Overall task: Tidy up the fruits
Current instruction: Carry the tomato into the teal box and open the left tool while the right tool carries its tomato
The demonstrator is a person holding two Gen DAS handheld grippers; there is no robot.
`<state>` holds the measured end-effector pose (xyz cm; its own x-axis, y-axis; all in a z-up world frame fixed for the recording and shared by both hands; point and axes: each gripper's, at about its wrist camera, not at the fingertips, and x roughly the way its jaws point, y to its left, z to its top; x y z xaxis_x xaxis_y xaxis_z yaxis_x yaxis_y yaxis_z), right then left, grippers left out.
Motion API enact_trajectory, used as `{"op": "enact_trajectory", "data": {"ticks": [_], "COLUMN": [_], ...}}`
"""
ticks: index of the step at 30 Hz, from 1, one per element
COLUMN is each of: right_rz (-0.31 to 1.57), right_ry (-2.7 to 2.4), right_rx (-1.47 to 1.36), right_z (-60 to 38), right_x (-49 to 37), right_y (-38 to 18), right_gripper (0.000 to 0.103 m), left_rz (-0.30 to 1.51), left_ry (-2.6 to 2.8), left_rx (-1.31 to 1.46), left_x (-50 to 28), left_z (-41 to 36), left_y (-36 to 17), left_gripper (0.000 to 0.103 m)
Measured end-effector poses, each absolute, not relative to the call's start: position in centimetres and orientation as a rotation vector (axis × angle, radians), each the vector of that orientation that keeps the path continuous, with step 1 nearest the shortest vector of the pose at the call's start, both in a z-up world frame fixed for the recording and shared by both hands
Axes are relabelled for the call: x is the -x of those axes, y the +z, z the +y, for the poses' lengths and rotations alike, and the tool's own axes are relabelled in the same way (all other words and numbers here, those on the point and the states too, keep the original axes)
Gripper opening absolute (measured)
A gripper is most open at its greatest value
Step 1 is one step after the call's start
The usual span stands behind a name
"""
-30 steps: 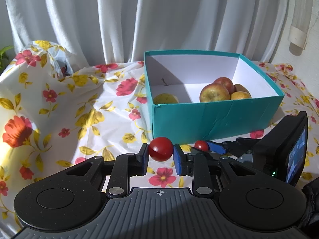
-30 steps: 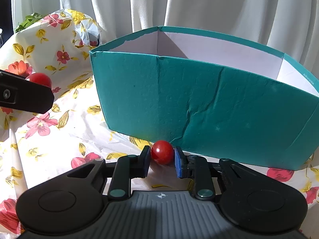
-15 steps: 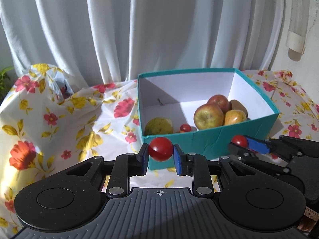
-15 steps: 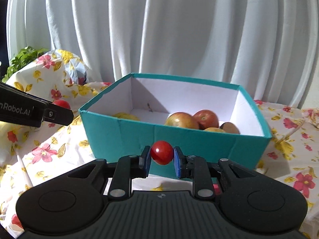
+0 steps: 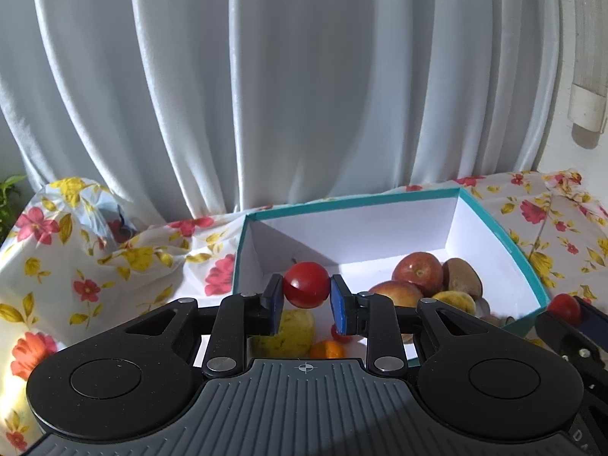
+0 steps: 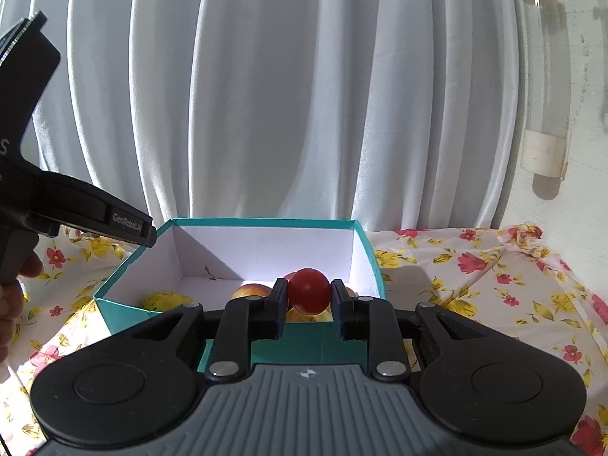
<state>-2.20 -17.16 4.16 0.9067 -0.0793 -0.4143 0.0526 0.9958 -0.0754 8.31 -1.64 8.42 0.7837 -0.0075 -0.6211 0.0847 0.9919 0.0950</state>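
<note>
My left gripper (image 5: 306,292) is shut on a small red tomato (image 5: 306,283), held above the near left part of the teal box (image 5: 353,202). Inside the box lie red apples (image 5: 418,271), a brown fruit (image 5: 461,274), a yellow-green fruit (image 5: 292,332), a small orange fruit (image 5: 326,349) and another little tomato (image 5: 338,336). My right gripper (image 6: 308,294) is shut on a second red tomato (image 6: 308,289), just short of the box's near wall (image 6: 304,338). In the left wrist view that tomato (image 5: 562,306) shows at the right edge, outside the box.
A flowered cloth (image 5: 95,258) covers the table and bunches up at the far left. White curtains (image 5: 266,95) hang right behind the box. A white pipe (image 6: 543,114) runs down the wall at the right. A person's hand (image 6: 11,288) holds the left gripper's body (image 6: 45,197).
Both grippers have risen with their tomatoes from the cloth in front of the box. The left tomato has moved forward over the box's near edge; the right one now looks into the box from above.
</note>
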Motion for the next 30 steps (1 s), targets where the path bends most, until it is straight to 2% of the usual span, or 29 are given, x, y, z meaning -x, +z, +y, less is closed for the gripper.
{"op": "enact_trajectory", "data": {"ticks": [30], "right_rz": [0.371], "right_ry": [-0.152], "right_rx": [0.054], "right_z": [-19.5], "right_x": [3.6], "right_y": [5.0], "right_gripper": [0.023], "left_rz": [0.755], "left_ry": [-0.079], "left_rx": [-0.097], "left_x": [-14.1], "left_z": [-3.2], "left_y": [2.0], "left_gripper": [0.030]}}
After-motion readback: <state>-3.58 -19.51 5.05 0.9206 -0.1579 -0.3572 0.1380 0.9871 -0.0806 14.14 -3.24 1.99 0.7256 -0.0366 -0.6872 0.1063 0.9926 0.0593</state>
